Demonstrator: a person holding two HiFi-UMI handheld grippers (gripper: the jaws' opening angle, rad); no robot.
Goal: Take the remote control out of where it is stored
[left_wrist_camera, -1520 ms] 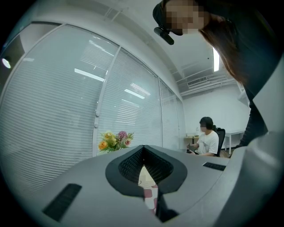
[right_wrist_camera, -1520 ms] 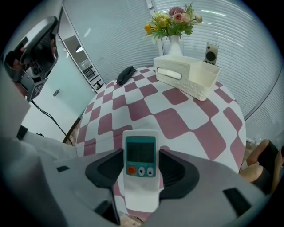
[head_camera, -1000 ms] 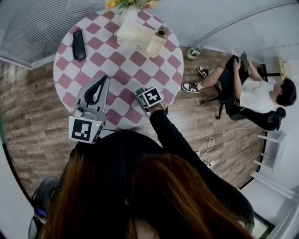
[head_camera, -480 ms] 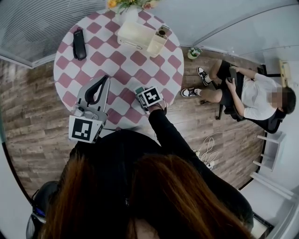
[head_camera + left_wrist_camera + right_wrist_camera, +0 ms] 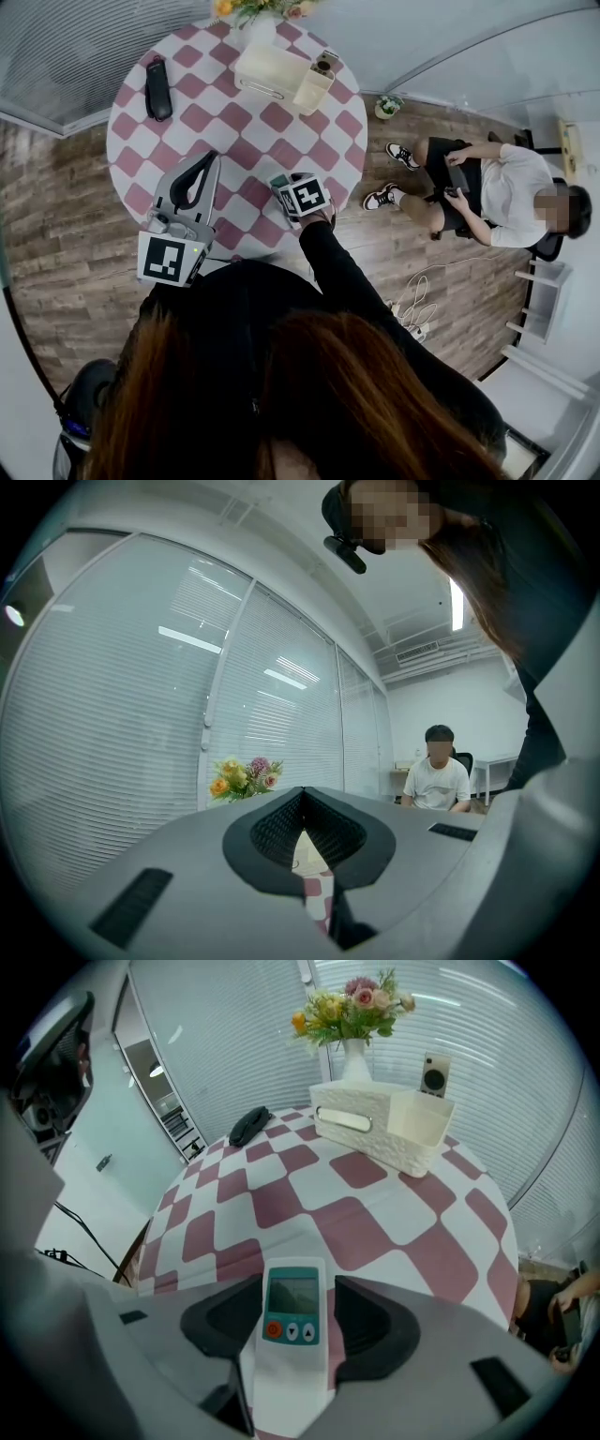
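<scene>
Head view: the left tool (image 5: 203, 159) is over the checkered worktop (image 5: 234, 122) toward 7 o'clock and the right tool (image 5: 284, 185) toward 5 o'clock. A white storage box (image 5: 267, 70) stands at 12 o'clock.

Left gripper view: the jaws meet at their tips, closed.

Right gripper view: the jaws clamp the remote control (image 5: 293, 1316), well apart from the box.

A round pink-checked table (image 5: 246, 120) stands on wood-plank floor (image 5: 66, 234) beside white slatted blinds (image 5: 75, 47).
</scene>
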